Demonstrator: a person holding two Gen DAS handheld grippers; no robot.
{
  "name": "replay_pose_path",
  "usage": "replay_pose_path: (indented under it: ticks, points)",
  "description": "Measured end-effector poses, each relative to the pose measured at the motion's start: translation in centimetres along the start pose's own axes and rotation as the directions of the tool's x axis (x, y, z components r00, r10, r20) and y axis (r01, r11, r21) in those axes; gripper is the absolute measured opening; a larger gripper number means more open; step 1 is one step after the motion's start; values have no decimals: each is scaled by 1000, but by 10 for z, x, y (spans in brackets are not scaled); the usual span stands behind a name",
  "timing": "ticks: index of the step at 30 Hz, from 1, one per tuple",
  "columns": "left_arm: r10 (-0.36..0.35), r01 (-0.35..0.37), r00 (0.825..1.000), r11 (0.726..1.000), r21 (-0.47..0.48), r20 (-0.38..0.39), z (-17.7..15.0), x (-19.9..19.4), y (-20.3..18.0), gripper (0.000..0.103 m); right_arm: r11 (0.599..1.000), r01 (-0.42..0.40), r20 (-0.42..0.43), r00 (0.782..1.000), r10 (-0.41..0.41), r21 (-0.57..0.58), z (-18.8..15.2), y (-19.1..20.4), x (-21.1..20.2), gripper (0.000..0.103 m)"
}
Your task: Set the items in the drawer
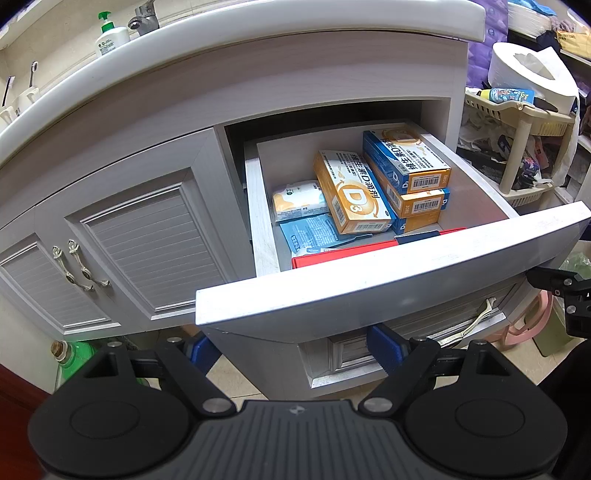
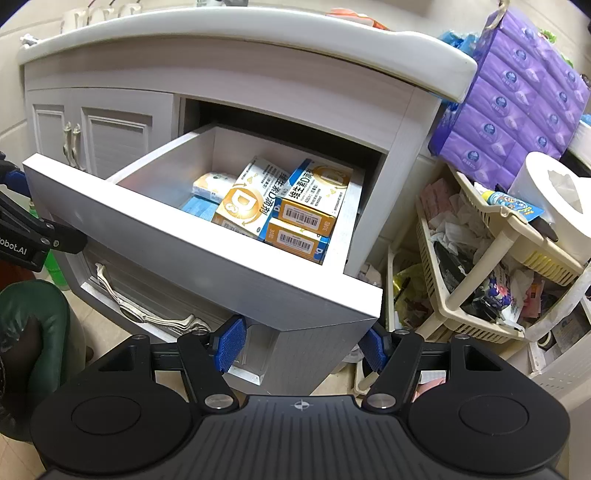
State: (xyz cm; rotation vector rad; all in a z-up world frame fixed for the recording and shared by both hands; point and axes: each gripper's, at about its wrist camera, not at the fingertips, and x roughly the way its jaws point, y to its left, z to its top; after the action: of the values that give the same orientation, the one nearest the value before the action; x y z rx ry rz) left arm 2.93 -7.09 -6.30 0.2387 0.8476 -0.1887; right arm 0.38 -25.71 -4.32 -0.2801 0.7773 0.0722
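From the left wrist, the drawer (image 1: 388, 273) is seen pulled out, holding orange boxes (image 1: 351, 192) beside a small packet (image 1: 299, 199). The left gripper (image 1: 291, 350) is spread wide, empty.

From the right wrist, the same boxes (image 2: 306, 206) are seen inside; the right gripper (image 2: 303, 347) is parted on nothing.

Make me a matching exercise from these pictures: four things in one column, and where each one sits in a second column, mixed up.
Things
1. vitamin boxes
2. soap bottle
3. paper roll
4. purple tissue packs

Places
A. on the beige plastic rack
B. on the basin rim beside the tap
C. inside the open drawer
D. hanging above the rack, right of the cabinet

Pairs: 1-C, 2-B, 3-A, 4-D
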Motion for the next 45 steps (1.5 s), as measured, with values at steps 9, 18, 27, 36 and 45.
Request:
replay_pose_path:
  ticks: [9, 18, 27, 36, 45]
  points:
    - [-2, 2, 1000, 1000, 2, -1, 0, -1, 1, 98, 1000, 2, -2, 1000, -2, -2, -1, 1, -3, 66]
    - [-10, 10, 1000, 1000, 4, 1, 1, 0, 4, 98, 1000, 2, -5, 1000, -2, -4, -3, 2, -5, 66]
    - [-11, 11, 1000, 1000, 6, 3, 1, 0, 5, 98, 1000, 3, -5, 1000, -3, -5, -6, 4, -8, 66]
    - [-13, 13, 1000, 1000, 9, 4, 1, 0, 6, 98, 1000, 3, -7, 1000, -3, -9, -7, 5, -8, 66]
    - [-12, 12, 1000, 1000, 11, 2, 2, 0, 6, 98, 1000, -1, -6, 1000, 1, -13, -8, 5, -8, 69]
